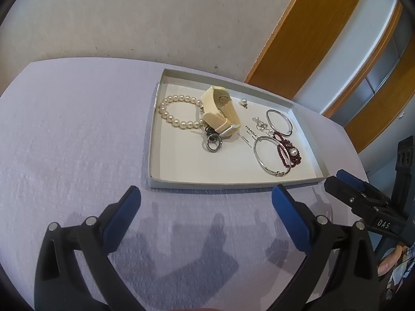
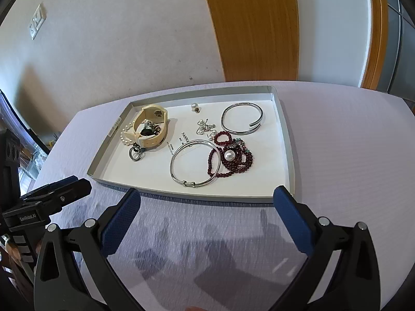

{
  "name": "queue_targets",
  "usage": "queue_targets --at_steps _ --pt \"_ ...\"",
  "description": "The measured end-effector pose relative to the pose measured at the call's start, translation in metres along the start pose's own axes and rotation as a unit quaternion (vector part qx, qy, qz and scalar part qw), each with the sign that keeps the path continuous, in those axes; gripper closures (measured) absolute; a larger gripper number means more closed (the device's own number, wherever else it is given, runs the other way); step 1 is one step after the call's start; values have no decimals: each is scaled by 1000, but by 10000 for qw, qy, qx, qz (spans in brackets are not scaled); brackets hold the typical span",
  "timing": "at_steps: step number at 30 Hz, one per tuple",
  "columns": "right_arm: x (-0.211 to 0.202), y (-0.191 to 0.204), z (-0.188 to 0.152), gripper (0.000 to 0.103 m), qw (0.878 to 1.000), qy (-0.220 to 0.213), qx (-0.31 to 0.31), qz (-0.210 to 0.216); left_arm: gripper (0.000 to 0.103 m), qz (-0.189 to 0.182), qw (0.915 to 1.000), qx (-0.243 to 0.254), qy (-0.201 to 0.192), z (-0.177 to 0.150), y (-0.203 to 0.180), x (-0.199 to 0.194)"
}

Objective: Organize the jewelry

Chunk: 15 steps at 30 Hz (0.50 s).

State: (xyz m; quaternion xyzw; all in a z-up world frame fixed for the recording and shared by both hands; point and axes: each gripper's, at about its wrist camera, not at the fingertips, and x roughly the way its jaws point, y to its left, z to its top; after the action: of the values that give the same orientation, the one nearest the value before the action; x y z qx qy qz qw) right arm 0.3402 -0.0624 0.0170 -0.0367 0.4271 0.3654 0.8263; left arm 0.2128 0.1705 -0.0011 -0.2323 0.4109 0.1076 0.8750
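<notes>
A shallow grey tray [image 1: 155, 178] [image 2: 289, 155] lies on the lilac tablecloth with jewelry inside. A pearl bracelet [image 1: 176, 112] [image 2: 125, 138] sits at its left, beside a cream watch [image 1: 220, 111] [image 2: 151, 127] and dark rings [image 1: 214, 142] [image 2: 135, 153]. Two silver bangles [image 1: 271, 156] [image 2: 194, 164], [image 1: 280, 123] [image 2: 242, 120], dark red beads [image 1: 288, 151] [image 2: 233, 160] and small pearl earrings [image 1: 243, 102] [image 2: 195, 107] fill the right half. My left gripper [image 1: 206, 194] and my right gripper [image 2: 207, 194] both stand open just before the tray's near edge, with nothing between the fingers.
The tablecloth [image 1: 64, 142] [image 2: 350, 142] extends left and right of the tray. A pale wall and an orange wooden door frame [image 1: 293, 39] [image 2: 254, 26] stand behind the table. The right gripper's black body [image 1: 363, 202] shows at the left wrist view's right edge.
</notes>
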Motion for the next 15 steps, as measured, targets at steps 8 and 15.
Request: queue_targets --at_steps 8,15 --pt "1 1 0 1 10000 1 -4 4 2 -23 10000 17 6 -2 -1 1" --pt "1 1 0 1 10000 4 5 -1 2 -52 10000 49 32 -3 -3 3"
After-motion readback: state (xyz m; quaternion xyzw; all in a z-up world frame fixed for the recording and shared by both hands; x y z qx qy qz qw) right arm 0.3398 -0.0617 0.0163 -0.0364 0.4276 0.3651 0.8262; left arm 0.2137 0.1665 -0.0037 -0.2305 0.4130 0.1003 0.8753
